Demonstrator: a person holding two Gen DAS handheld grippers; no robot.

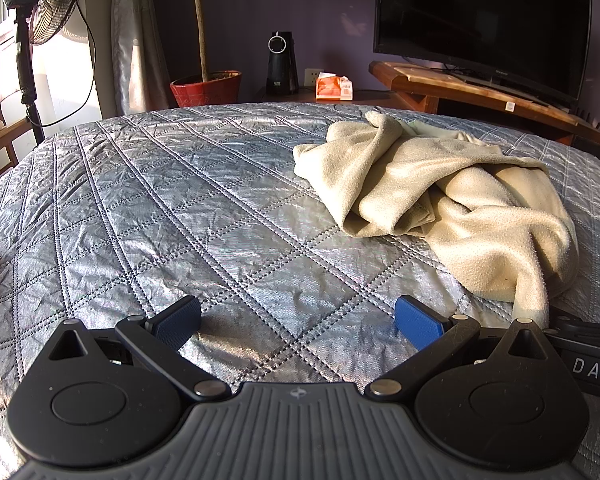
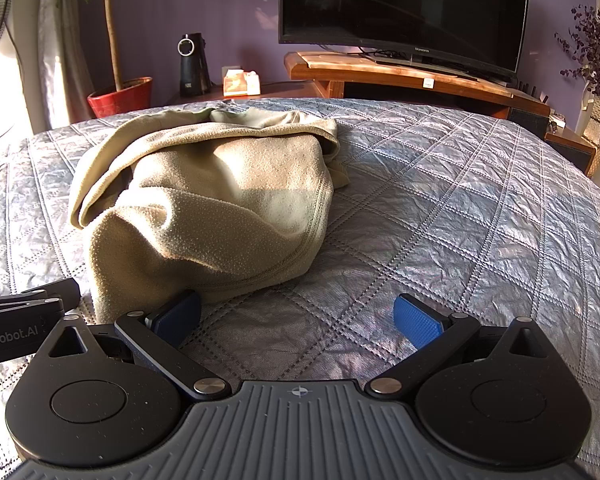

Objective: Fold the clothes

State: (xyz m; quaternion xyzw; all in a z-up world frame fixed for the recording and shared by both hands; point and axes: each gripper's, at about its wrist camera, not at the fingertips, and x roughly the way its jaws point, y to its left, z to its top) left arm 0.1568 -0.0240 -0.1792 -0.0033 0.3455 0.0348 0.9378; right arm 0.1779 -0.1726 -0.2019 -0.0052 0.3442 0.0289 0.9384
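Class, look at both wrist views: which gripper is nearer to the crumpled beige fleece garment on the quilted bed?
Right. The right gripper has the crumpled beige fleece garment just beyond its left finger; the left gripper sits farther back, garment to its right.

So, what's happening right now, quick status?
Left gripper open, right gripper open, both empty. Beige garment crumpled on the bed, unfolded. Nothing in the way.
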